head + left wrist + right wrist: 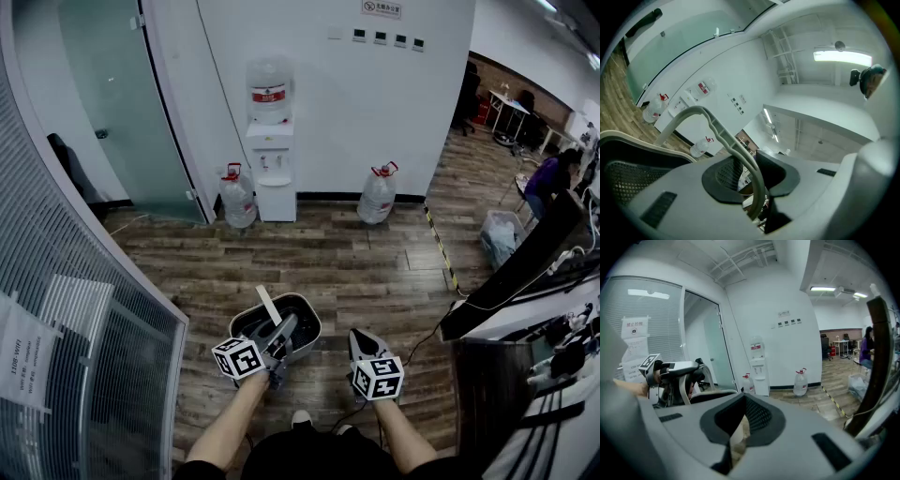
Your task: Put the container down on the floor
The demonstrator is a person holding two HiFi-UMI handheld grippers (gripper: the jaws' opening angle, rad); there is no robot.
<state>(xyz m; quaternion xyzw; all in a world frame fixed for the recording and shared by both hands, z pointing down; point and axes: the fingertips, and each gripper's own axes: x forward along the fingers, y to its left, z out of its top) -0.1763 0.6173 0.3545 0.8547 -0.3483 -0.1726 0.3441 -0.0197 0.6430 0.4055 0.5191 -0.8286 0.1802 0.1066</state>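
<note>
Pale grey oval container [302, 330] with a dark inside, standing upright, its slim pale handle [267, 305] raised above the rim, low by the wood-plank floor [356, 262] (whether touching, unclear)

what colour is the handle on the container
The curved plastic handle is pale grey; it shows best in the left gripper view.
</note>
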